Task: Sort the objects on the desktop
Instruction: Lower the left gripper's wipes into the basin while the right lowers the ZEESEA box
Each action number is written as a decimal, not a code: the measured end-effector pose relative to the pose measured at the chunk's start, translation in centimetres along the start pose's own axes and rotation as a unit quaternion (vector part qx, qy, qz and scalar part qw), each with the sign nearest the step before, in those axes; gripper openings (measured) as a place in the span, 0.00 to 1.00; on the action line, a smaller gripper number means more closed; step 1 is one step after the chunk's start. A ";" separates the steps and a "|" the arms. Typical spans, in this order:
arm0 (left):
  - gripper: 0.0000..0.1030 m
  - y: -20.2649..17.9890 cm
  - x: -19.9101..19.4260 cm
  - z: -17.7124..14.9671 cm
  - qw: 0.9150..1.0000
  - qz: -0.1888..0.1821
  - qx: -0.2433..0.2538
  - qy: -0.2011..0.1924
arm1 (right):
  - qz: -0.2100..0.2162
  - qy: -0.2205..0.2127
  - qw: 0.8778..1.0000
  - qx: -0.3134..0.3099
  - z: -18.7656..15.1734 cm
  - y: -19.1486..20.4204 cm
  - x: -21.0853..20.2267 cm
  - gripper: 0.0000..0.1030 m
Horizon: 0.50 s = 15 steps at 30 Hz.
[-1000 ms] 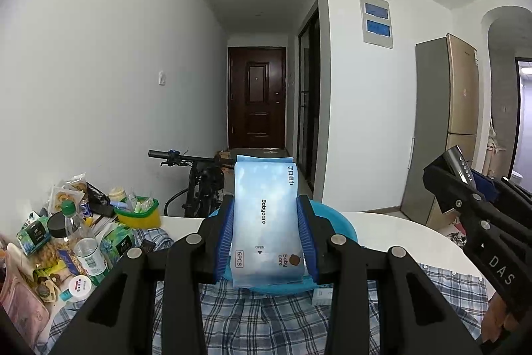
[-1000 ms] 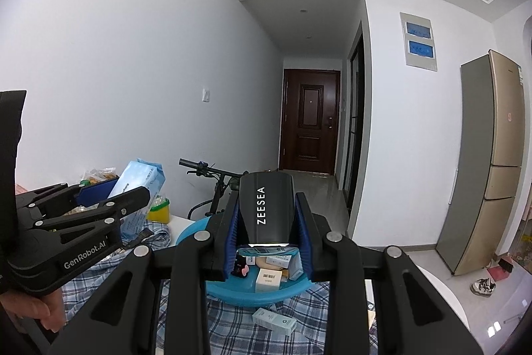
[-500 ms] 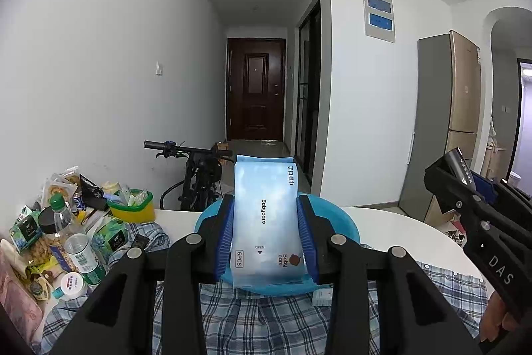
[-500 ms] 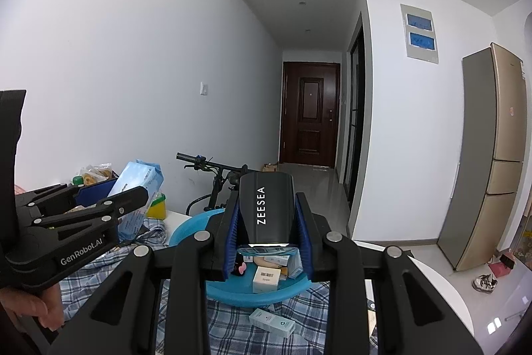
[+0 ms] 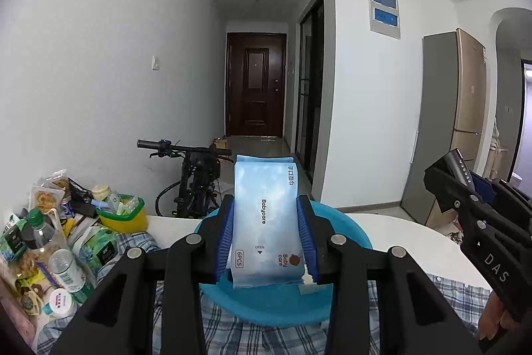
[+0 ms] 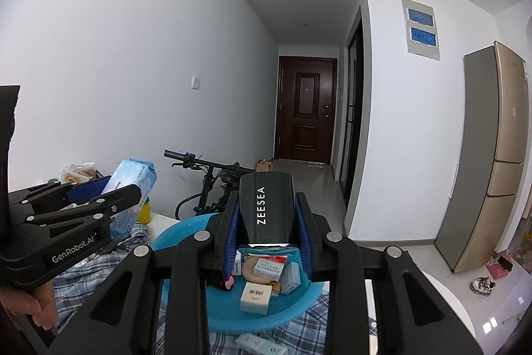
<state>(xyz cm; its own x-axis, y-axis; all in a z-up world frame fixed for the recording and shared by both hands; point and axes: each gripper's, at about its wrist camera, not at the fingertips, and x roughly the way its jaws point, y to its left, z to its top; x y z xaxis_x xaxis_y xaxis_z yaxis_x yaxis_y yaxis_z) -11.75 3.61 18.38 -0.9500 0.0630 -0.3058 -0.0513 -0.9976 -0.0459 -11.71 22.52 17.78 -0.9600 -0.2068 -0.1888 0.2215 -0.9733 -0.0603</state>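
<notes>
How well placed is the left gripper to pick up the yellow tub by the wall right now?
Probably not: the left gripper is shut on the Babycare wipes pack, held over the blue basin. The yellow tub sits off to its left among clutter, so the pack must go first.

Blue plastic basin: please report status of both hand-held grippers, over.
Left hand-held gripper shut on pale blue Babycare wipes pack. Right hand-held gripper shut on black ZEESEA case. Both above blue plastic basin, small boxes inside. Nothing blocking.
</notes>
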 end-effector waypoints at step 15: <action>0.38 0.9 9.2 1.7 1.000 -0.008 0.006 0.007 | 0.004 0.015 1.000 0.010 0.7 -0.6 7.7 0.28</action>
<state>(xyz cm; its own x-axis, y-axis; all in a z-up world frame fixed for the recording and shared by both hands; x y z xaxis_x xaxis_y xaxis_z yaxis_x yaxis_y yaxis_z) -21.04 3.28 17.18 -0.9447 0.0785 -0.3185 -0.0697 -0.9968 -0.0392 -19.35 21.48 17.08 -0.9527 -0.2118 -0.2181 0.2255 -0.9734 -0.0398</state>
